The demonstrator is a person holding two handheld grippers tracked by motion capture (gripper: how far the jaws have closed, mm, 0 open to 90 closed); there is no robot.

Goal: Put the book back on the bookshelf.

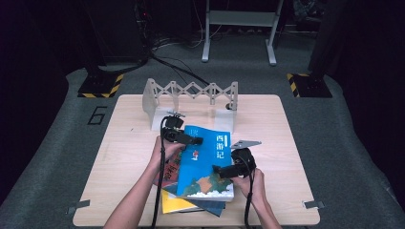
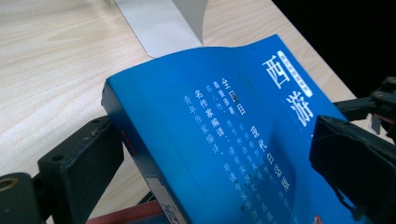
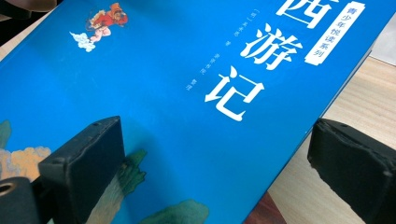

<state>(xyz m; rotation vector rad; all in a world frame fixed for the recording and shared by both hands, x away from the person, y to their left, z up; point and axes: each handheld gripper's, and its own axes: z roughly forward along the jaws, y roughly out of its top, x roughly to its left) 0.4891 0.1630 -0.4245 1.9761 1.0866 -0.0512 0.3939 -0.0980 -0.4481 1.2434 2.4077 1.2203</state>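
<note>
White title 西游记 on the blue book; number 6 on the floor.

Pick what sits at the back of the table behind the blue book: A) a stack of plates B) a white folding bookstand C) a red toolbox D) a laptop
B: a white folding bookstand with a criss-cross lattice stands at the table's far edge, behind the blue book.

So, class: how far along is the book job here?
Done: nothing stands in the rack yet. In hand: both grippers, left and right, hold the blue book, its far end raised off the stack. Left, probably: standing it in the rack, then the stacked books.
</note>
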